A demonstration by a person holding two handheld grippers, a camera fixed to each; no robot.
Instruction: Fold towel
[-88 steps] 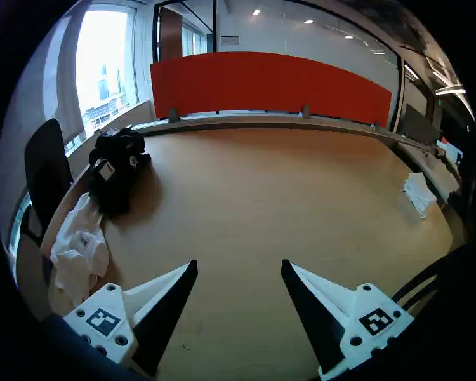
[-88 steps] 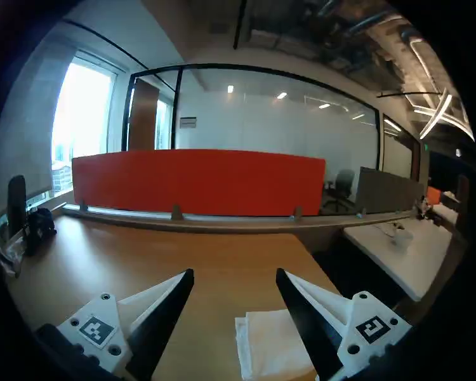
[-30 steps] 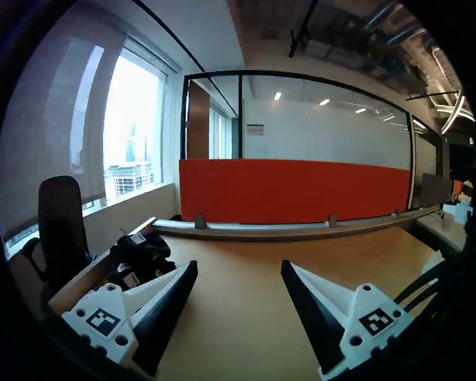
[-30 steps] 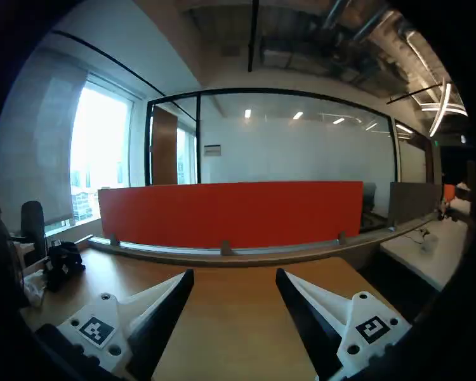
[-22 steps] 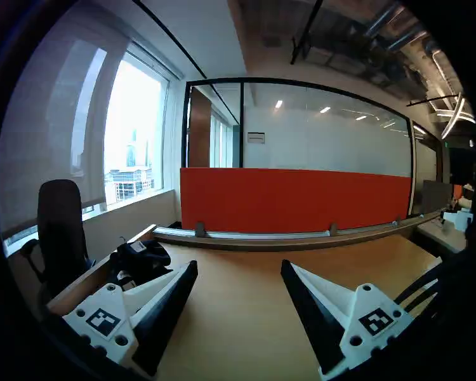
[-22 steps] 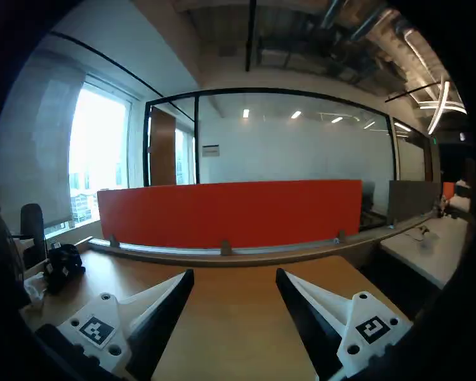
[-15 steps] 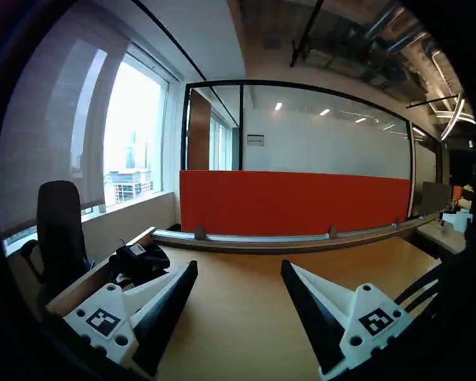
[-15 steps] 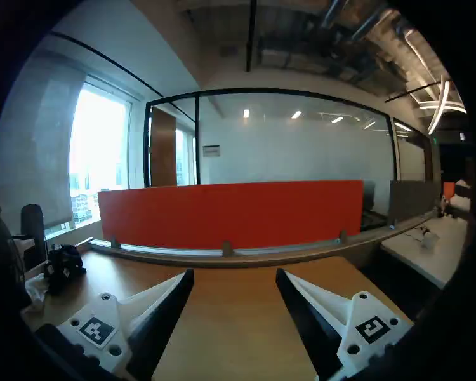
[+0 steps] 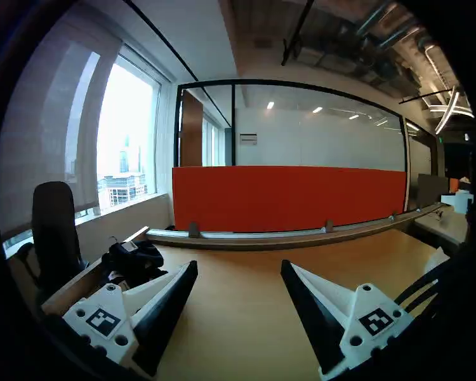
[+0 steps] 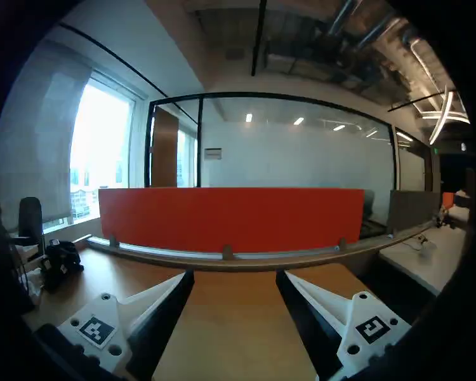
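Left gripper (image 9: 238, 263) and right gripper (image 10: 234, 273) are both hanging wide open over the desk (image 9: 238, 317), gripping and touching nothing.
Each pair of fingers is pointing across the bare wood toward the orange divider (image 9: 289, 198), which is standing along the desk's far edge. Short of the divider's right end, at the near right desk edge in the left gripper view, a small white corner is showing, probably the towel (image 9: 437, 257); too little is showing to tell its long axis or which way it is pointing. A black bag (image 9: 133, 259) is lying short of the divider's left end, with a chair (image 9: 52, 228) standing beyond it.
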